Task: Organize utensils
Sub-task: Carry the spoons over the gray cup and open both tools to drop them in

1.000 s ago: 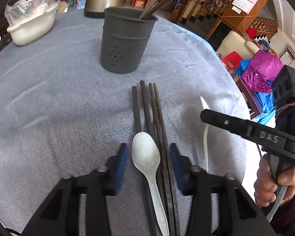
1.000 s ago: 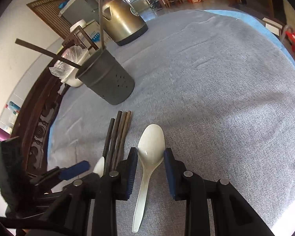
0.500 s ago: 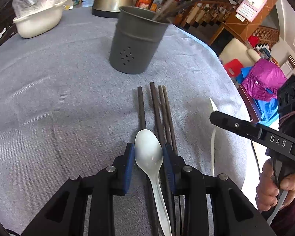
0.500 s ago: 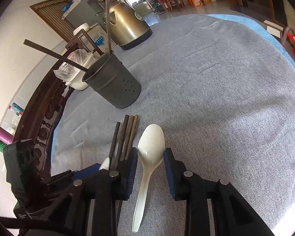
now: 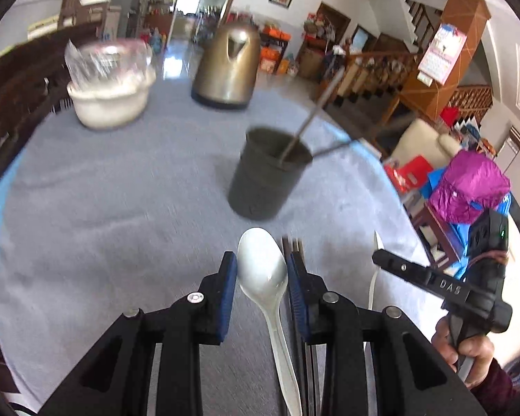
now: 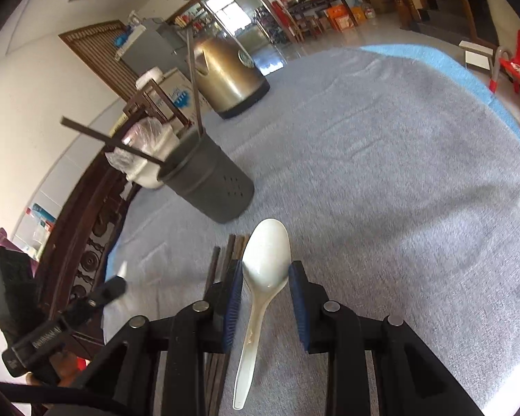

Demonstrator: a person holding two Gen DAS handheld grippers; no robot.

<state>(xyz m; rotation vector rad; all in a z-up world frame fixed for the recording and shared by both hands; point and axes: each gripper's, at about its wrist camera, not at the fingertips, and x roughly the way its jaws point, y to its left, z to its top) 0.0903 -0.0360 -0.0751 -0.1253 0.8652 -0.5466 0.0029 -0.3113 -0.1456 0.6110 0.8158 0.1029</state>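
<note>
While each gripper pinches a white spoon, left gripper (image 5: 261, 274) and right gripper (image 6: 265, 280), the holder (image 5: 268, 176) appears blurred.

Holder (image 5: 265, 187) stands mid-table (image 5: 121, 208), two chopsticks (image 6: 194, 83) leaning in it. Kettle (image 5: 230, 69) behind holder; bowl (image 5: 109, 100) left of kettle. Loose chopsticks (image 6: 230, 253) lie before holder. Each gripper has a spoon between its jaws: left (image 5: 261, 280) spoon (image 5: 263, 270), right (image 6: 265, 293) spoon (image 6: 267, 260).
</note>
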